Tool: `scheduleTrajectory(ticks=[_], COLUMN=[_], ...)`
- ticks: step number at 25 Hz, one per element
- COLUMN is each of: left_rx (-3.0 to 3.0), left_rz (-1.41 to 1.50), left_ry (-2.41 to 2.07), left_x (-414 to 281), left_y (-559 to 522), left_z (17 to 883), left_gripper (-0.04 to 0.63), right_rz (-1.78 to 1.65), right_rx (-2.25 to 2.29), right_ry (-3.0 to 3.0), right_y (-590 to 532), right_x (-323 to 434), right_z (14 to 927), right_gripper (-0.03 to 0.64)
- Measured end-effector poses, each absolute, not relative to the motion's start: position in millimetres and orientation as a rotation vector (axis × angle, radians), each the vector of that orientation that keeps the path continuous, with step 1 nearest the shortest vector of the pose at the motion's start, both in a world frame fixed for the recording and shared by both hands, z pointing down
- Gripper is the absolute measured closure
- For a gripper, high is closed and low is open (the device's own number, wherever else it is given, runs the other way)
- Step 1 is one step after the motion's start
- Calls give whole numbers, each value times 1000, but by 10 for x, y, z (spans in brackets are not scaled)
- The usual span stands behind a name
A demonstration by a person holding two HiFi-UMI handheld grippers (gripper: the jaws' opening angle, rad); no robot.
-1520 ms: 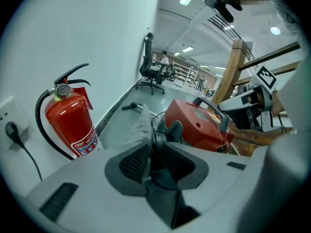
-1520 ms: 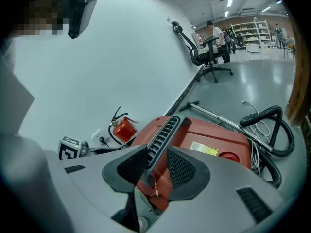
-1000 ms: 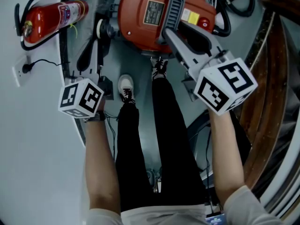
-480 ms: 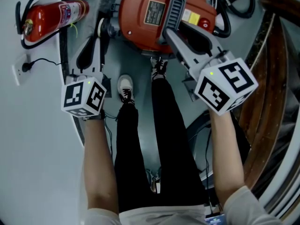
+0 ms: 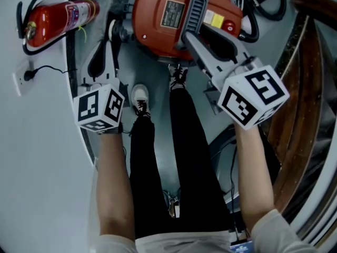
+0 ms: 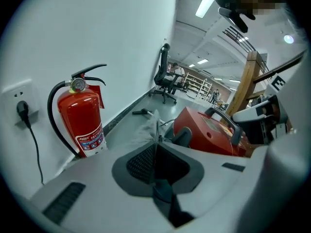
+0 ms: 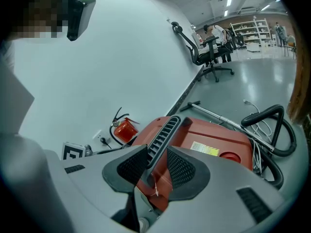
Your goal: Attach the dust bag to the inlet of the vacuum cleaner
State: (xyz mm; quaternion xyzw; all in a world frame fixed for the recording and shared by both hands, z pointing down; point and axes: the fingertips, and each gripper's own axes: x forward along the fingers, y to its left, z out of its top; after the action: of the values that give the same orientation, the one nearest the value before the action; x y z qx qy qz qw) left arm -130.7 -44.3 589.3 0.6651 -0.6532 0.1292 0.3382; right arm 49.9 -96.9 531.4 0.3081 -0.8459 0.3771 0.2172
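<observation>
Red vacuum cleaner [image 5: 158, 25] sits on the grey floor [image 5: 158, 157] just ahead of the person's shoes [image 5: 140, 98], close to the white wall [image 5: 37, 167]. Its dark ribbed handle [image 5: 194, 9] runs across the top of the body.

Right gripper [image 7: 156, 154]: claw narrow, clamped on the handle, one black pad on each side of the ribbed bar. Seen from the head camera, it reaches in from the right and its marker cube [image 5: 254, 98] is up near the camera.

Left gripper [image 6: 156, 147]: claw closed, pads pressed flat together down to a thin line. A thin pale wisp [image 6: 148, 130] shows at the tips (can't tell what it is, too blurred). This gripper hangs left of the vacuum and apart from it, over the strip of floor along the wall, with its cube [image 5: 100, 108] above the left forearm.

Fire extinguisher [image 5: 58, 17] stands against the wall, left of the vacuum and well apart from it. A wall socket [image 5: 22, 79] with a black plug sits just beside the extinguisher.

A black hose [image 7: 272, 130] and loose cables lie on the floor on the vacuum's far side.
</observation>
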Motion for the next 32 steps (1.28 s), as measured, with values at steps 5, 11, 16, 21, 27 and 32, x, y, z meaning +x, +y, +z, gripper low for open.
scheduleTrajectory(ticks=[5, 11, 16, 21, 27, 32], left_rx=[1811, 1934, 1998, 2026, 2074, 2133], left_rz=[350, 496, 564, 589, 638, 703], left_ry=[-1615, -1546, -1491, -1453, -1391, -1295], left_x=[-1279, -1202, -1118, -1072, -1031, -991], left_y=[-445, -447, -443, -438, -432, -395], left_z=[5878, 5863, 5850, 5822, 5821, 5848], left_gripper=[575, 578, 577, 584, 580, 577], right_rz=[1053, 1055, 1061, 1063, 1064, 1065], right_rx=[854, 857, 858, 860, 876, 872], right_ry=[-2343, -2350, -2349, -2350, -2354, -2348], right_y=[-973, -970, -972, -972, -969, -967], right_x=[494, 489, 496, 496, 497, 494], right_z=[5313, 5315, 5319, 5322, 5318, 5318], right_gripper=[488, 488, 488, 488, 488, 489])
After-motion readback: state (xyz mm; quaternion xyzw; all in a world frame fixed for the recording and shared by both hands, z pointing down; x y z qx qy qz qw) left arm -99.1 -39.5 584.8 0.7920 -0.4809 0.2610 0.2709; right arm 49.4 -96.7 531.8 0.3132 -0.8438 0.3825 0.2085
